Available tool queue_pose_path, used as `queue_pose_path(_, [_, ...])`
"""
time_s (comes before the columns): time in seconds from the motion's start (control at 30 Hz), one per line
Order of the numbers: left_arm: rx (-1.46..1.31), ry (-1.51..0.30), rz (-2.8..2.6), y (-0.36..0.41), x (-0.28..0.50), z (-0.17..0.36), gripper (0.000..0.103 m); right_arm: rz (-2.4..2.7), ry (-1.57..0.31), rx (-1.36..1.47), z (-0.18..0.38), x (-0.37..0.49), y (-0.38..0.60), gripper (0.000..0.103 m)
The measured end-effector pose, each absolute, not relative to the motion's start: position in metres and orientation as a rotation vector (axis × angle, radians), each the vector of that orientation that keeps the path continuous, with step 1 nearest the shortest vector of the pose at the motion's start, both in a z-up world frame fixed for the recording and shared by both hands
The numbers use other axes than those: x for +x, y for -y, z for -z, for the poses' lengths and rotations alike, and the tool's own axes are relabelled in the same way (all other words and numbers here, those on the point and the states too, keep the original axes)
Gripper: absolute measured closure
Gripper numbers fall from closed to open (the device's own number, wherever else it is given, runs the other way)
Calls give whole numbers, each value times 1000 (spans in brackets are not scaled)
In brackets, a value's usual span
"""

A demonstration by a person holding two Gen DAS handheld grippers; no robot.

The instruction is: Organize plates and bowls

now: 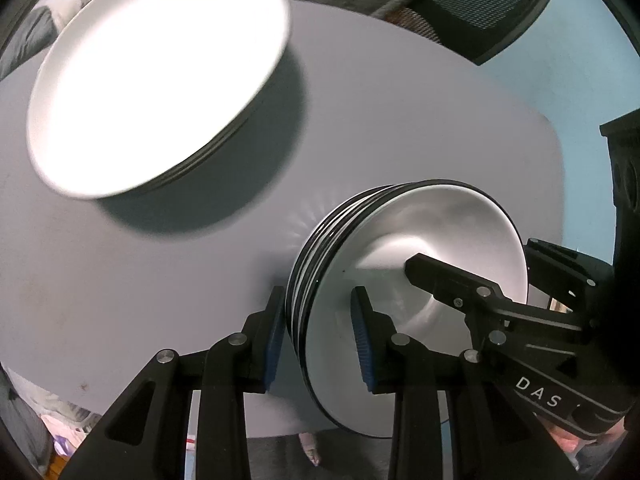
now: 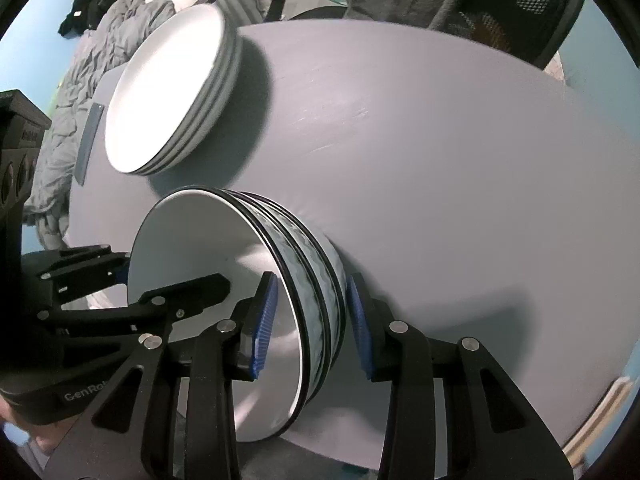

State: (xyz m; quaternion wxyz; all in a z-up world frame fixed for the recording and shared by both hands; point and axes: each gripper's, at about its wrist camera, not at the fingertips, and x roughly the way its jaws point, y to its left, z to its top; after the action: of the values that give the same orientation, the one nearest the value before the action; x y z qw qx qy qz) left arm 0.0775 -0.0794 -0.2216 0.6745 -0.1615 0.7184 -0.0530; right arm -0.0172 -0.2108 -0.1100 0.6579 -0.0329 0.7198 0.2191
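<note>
Left wrist view: left gripper [image 1: 318, 336] straddles the bowl stack's [image 1: 400, 280] rim near the grey table's [image 1: 160, 280] edge, pads not visibly pressing; plate stack [image 1: 156, 80] lies beyond. Right wrist view: right gripper [image 2: 310, 328] straddles the opposite rim, a gap at its outer pad [image 2: 357, 326].
</note>
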Motion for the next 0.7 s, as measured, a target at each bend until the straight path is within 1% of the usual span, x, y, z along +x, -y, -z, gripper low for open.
queue_pose_path(0.37, [-367,-1601,85,25,37,224,73,-452,-1628,-17,114,-50,163,67])
queue_pose_path(0.7, [-359,-1596,87,-5,24,232,73,-441,-1636,-12,117,-66,127,67])
